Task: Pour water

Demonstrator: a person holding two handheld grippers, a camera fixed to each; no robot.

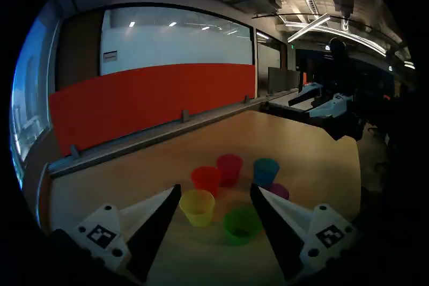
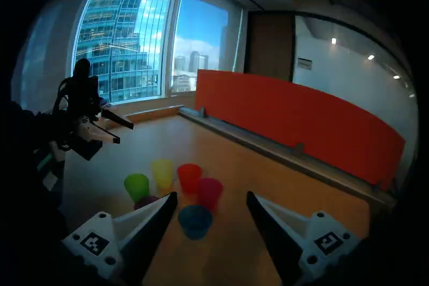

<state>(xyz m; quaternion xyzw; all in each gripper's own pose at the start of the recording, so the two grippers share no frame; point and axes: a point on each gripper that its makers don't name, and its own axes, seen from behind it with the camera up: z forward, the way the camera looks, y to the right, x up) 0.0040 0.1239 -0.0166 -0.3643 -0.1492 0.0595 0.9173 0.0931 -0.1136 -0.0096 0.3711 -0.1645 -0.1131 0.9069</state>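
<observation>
Six small plastic cups huddle on the table, well off its edge under the orange screen. They look light, thin-walled and easy to crush or tip, so a soft pinch at mid-wall suits. The left claw gapes empty, with the yellow cup just ahead between its fingers. The right claw gapes too, with the blue cup just ahead. Whether any cup holds water, I cannot tell.
</observation>
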